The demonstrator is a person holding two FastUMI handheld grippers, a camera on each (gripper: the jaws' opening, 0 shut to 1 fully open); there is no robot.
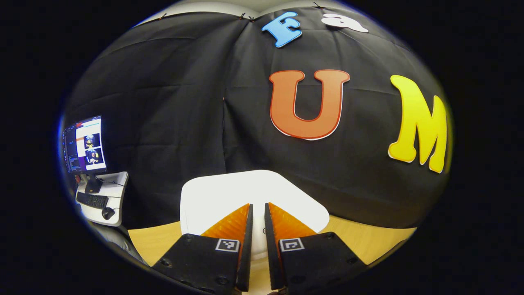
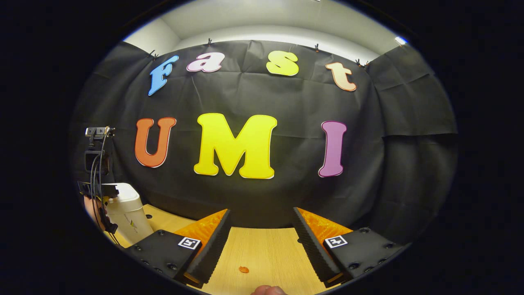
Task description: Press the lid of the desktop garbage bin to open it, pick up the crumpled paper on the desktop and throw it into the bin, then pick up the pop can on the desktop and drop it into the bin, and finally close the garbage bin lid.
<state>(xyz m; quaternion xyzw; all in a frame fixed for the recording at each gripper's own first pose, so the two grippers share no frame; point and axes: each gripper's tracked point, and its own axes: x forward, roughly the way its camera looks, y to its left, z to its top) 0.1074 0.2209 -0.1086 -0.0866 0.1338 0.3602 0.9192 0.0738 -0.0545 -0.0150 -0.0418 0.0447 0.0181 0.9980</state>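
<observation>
**Bin lid down, both grippers empty**

The wooden table (image 2: pixel 262 250) was seen partly cut off. The white bin (image 1: pixel 254 194) was seen close before the left gripper (image 1: pixel 258 213), lid down, its base hidden. Nearly closed fingers held nothing. The right gripper (image 2: pixel 260 219) was spread wide, empty; a small orange speck (image 2: pixel 244 269) could not be identified.

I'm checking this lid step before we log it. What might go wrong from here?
The left gripper, fingers nearly shut, hangs over the bin lid; an off-centre press may tip the light bin. The right gripper is open, apart from it, and can't steady it.
</observation>
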